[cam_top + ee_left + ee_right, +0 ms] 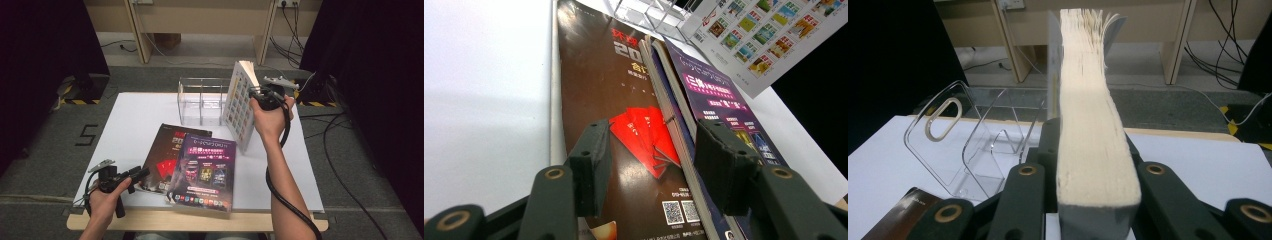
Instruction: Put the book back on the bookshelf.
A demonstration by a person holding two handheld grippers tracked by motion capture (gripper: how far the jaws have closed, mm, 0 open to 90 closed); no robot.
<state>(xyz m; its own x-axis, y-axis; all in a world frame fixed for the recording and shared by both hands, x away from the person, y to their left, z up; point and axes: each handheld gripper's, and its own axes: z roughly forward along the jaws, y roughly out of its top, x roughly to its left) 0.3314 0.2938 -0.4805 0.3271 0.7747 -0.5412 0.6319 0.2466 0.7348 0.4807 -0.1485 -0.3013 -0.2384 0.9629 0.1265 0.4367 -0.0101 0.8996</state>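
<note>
Brown magazine (167, 156): right part hidden under the purple magazine (206, 170); cover text too small to read in the high view.
Thick catalogue (1093, 130): lower end cut off by the bottom edge of the right gripper view; both covers hidden behind its page block and the jaws.
Clear acrylic rack (202, 100): right end hidden behind the catalogue; compartment count perhaps three, walls too faint to tell.
Left gripper (651, 165): body cut off below.

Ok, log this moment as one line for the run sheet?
right gripper: shut on thick book, upright beside clear rack | left gripper: open at brown magazine edge | purple magazine: overlapping it
</note>
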